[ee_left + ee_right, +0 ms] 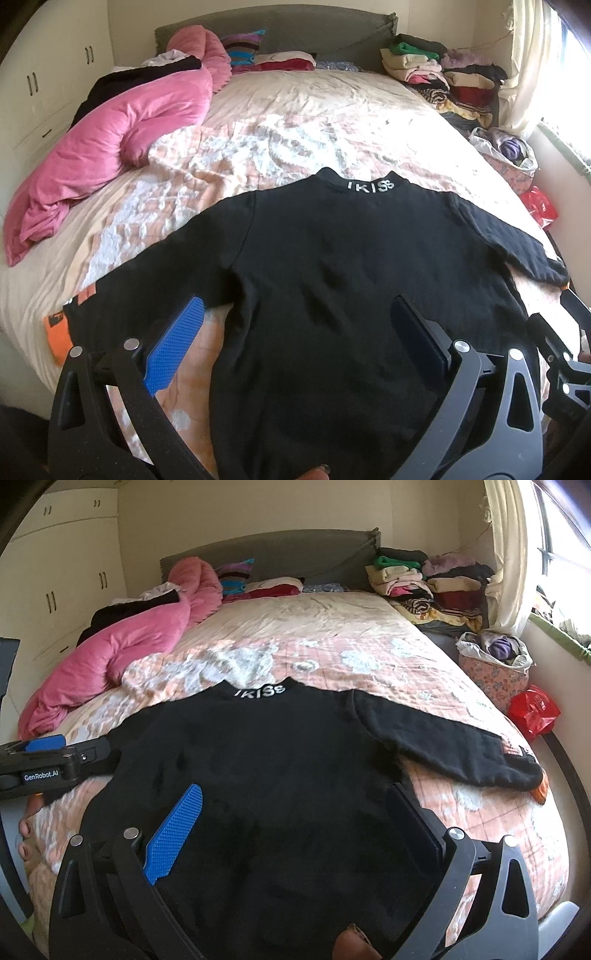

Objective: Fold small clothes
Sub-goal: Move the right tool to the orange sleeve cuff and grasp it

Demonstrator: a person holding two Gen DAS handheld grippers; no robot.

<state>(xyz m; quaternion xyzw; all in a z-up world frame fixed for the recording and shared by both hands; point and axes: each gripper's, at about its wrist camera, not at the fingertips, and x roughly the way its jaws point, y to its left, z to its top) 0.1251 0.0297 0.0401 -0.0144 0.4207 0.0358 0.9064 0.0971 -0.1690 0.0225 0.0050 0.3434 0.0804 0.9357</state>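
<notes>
A black sweater lies flat on the bed with both sleeves spread out. White letters mark its collar, which points away from me. The cuffs are orange. My left gripper is open above the sweater's lower left part; its blue left pad is over the bedspread beside the body. My right gripper is open above the lower middle of the sweater. The left gripper also shows at the left edge of the right wrist view.
A pink duvet lies bunched on the bed's left side. Stacks of folded clothes sit at the far right corner. A fabric bin of clothes and a red bag stand beside the bed on the right. Cupboards line the left wall.
</notes>
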